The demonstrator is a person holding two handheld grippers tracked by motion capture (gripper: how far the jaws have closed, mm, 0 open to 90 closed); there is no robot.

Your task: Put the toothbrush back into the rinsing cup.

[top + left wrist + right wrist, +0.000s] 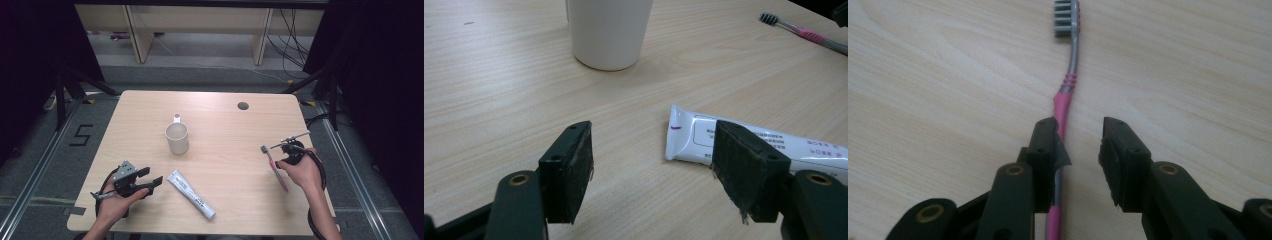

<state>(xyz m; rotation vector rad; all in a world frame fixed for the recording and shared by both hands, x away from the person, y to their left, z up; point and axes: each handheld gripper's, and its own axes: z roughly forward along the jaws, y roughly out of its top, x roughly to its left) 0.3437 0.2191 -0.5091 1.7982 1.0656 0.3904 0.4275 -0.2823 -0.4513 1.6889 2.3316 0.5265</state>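
The wooden table (235, 165) carries three things. The white cup (177, 138) stands upright near its middle. The white tube of toothpaste (191, 194) lies flat nearer the person, just beside the left gripper (150, 179), whose jaws stand wide apart with nothing between them. Smallest is the pink toothbrush (1067, 95), at the right side of the table, bristle end pointing away from the person.

The right gripper (1079, 145) has its jaws partly closed around the handle. In the right gripper view the handle runs along the left pad while a clear gap remains to the right pad, so there is no firm hold yet (a one-sided touch at most). My worry: the thin, rounded handle could roll or slide out sideways if lifted before both pads press on it. Nothing stands between toothbrush and cup; the tube lies well apart.
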